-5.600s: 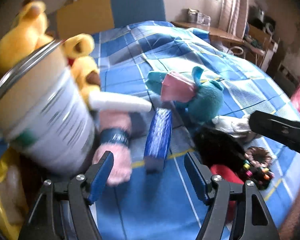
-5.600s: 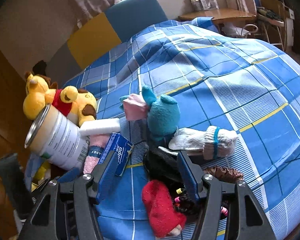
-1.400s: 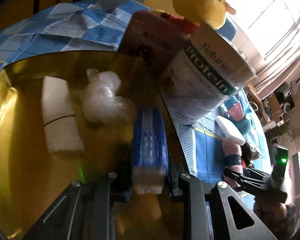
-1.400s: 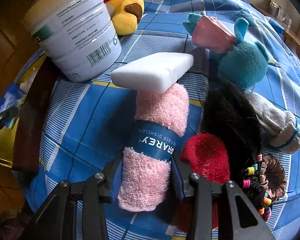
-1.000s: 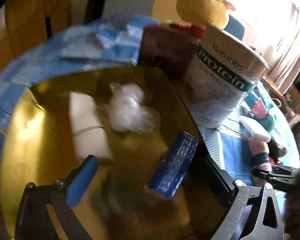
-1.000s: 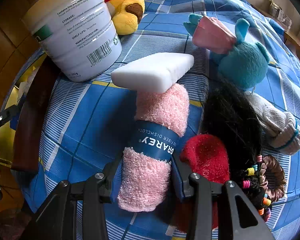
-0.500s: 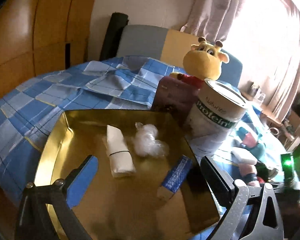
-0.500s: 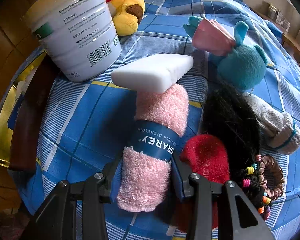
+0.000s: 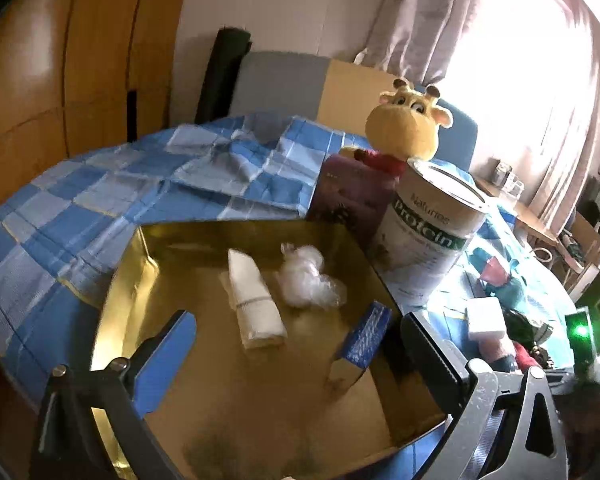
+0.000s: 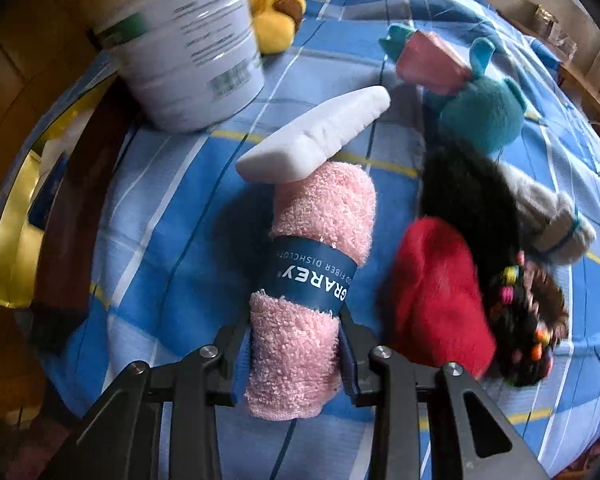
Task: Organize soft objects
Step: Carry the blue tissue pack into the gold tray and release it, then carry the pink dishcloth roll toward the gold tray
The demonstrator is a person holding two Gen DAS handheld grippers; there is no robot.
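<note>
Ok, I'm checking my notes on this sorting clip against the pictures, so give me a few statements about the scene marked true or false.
1. The right hand-held gripper is clamped on the pink towel roll. True.
2. The left hand-held gripper holds the blue packet. False: its jaws stand wide open and the packet lies in the gold tray.
3. A white sponge rests on the far end of the towel roll. True.
4. The gold tray is empty. False: it holds a folded white cloth, a crumpled clear bag and the blue packet.
5. The red sock lies to the left of the towel roll. False: it lies to its right.
</note>
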